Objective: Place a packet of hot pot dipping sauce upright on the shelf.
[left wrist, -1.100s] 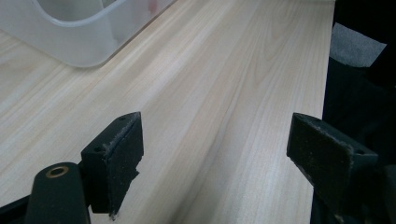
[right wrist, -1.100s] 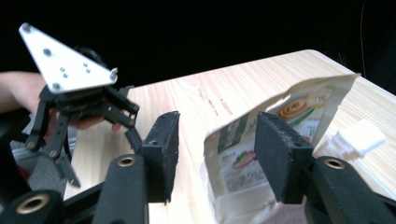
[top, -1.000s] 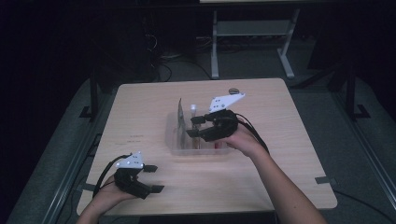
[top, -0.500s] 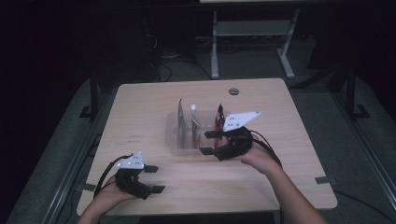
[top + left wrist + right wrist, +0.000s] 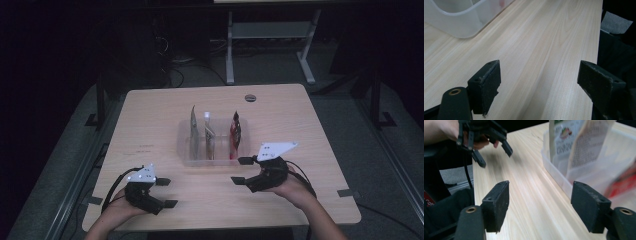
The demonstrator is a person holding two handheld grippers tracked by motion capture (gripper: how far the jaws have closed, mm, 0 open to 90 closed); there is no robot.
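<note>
A clear plastic bin (image 5: 186, 150) stands at the middle of the wooden table (image 5: 150, 120). Three pouches stand upright in it: a grey one (image 5: 194, 131), a pale one (image 5: 208, 136) and a red one (image 5: 235, 132). My right gripper (image 5: 241, 170) is open just in front of the bin's right end, holding nothing. In the right gripper view its jaws (image 5: 540, 202) frame bare tabletop, with the bin (image 5: 554, 170), printed pouches (image 5: 574, 142) and blurred red pouch (image 5: 624, 182) to the right. My left gripper (image 5: 167, 192) rests open near the front left edge, and its own view (image 5: 540, 82) shows bare wood.
A corner of the bin (image 5: 461, 22) lies ahead of the left jaws. A round cable hole (image 5: 250, 98) sits near the table's far edge. Grey tape marks (image 5: 346, 193) lie at the front corners. A white table frame (image 5: 270, 35) stands on the dark floor behind.
My right gripper has drawn back from over the bin toward the table's front, and the red pouch now stands in the bin's right end. The left gripper has stayed put.
</note>
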